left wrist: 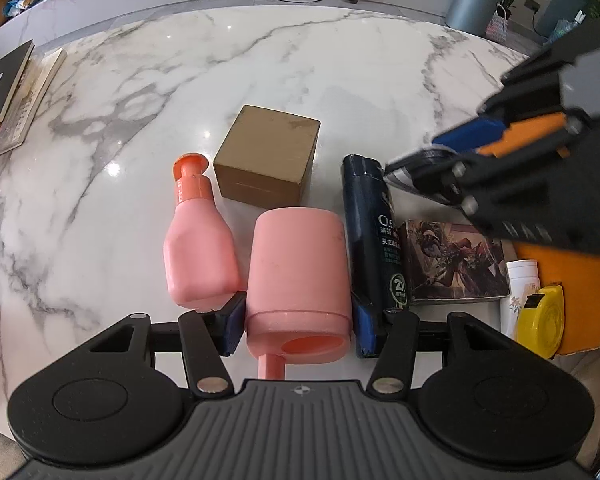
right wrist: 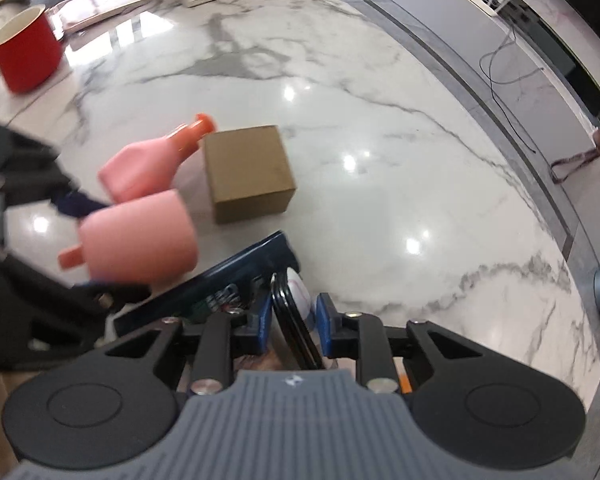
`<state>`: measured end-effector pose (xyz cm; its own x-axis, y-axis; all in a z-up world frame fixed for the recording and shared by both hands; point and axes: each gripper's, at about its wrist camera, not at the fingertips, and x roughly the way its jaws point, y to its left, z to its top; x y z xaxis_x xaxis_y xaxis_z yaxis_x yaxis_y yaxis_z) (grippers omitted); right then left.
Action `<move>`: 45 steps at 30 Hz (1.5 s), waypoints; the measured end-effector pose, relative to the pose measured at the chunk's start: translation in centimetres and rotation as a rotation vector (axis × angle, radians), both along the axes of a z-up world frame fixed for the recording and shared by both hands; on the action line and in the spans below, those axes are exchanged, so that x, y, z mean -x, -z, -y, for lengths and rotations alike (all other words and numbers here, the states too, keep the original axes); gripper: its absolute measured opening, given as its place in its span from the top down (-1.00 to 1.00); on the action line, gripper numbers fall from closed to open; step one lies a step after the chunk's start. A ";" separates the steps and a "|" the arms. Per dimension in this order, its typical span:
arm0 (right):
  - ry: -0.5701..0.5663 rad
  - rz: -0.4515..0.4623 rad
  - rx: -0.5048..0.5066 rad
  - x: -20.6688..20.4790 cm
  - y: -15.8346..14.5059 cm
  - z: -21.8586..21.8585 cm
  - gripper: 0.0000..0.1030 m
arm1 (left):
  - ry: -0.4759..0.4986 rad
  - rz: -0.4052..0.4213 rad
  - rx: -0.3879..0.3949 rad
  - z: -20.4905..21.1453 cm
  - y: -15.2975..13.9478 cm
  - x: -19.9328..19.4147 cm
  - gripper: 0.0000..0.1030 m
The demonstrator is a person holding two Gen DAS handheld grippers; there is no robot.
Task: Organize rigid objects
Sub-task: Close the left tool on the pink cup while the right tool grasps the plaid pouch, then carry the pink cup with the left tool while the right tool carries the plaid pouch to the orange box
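My left gripper [left wrist: 298, 326] is shut on a large pink pump bottle [left wrist: 298, 268], held lying with its base pointing away; it also shows in the right wrist view [right wrist: 140, 236]. A smaller pink pump bottle [left wrist: 198, 248] lies to its left. A brown cardboard box [left wrist: 266, 158] stands behind them. A dark blue shampoo bottle [left wrist: 374, 232] lies to the right. My right gripper [right wrist: 292, 316] is shut on a black-rimmed round flat object [right wrist: 294, 304] with a white face, above the shampoo bottle's end [right wrist: 236, 272].
A picture card [left wrist: 456, 264], a white bottle [left wrist: 520, 288] and a yellow tape measure [left wrist: 540, 320] lie at the right. Books [left wrist: 8, 96] are stacked at the left of the marble table [left wrist: 300, 60]. A red mug [right wrist: 26, 56] stands far left in the right wrist view.
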<state>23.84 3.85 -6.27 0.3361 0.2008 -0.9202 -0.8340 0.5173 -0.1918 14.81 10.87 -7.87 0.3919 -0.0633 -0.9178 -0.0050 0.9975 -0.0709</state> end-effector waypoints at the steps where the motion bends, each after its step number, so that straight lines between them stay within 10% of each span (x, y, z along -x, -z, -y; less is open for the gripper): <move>1: 0.010 -0.004 0.002 -0.5 0.2 -0.1 0.56 | -0.001 -0.001 0.001 0.0 0.0 0.0 -0.20; 23: 0.115 -0.041 0.060 -2.6 2.7 2.6 0.63 | -0.004 0.025 -0.020 0.4 0.1 -0.1 -0.19; 45: 0.308 0.178 -0.272 3.8 -11.2 12.3 0.64 | 0.104 0.287 0.047 7.6 -11.0 1.3 -0.19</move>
